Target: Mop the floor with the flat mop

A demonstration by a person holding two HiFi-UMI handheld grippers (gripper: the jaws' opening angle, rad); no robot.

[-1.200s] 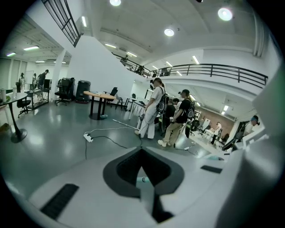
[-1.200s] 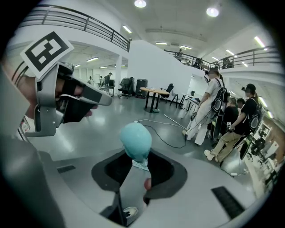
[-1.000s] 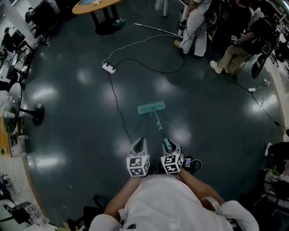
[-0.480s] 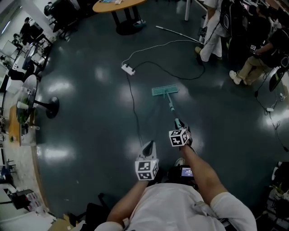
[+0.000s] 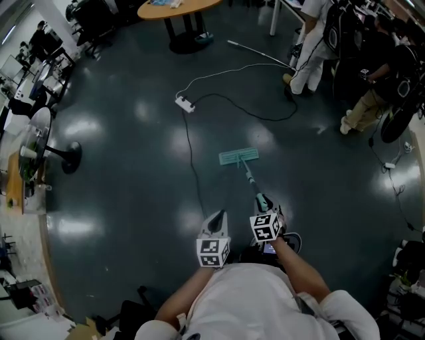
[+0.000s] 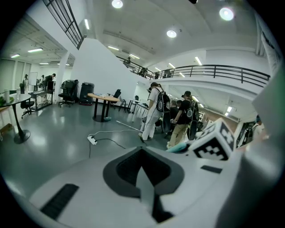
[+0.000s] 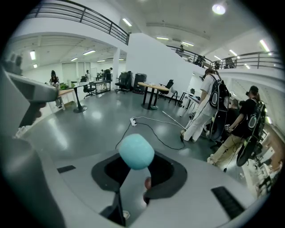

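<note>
The flat mop lies with its teal head point(image 5: 238, 157) flat on the dark glossy floor point(image 5: 119, 199) ahead of me. Its handle point(image 5: 252, 181) slants back to my right gripper point(image 5: 263, 204), which is shut on it near the top. In the right gripper view the rounded teal handle end point(image 7: 136, 151) sticks up between the jaws of the right gripper point(image 7: 133, 173). My left gripper point(image 5: 216, 222) hovers just left of the right one, off the mop. In the left gripper view the left gripper point(image 6: 142, 156) has its jaws closed together with nothing between them.
A white power strip point(image 5: 184, 104) and its black cable point(image 5: 190, 151) lie on the floor left of the mop head. A thin pole point(image 5: 255, 54) lies farther off. People point(image 5: 312, 40) stand at the back right, a round table point(image 5: 178, 8) at the back, a stand base point(image 5: 70, 157) left.
The right gripper pushed the mop forward, then drew it back toward me. It now sits beside the left gripper again, and the mop head lies closer.
</note>
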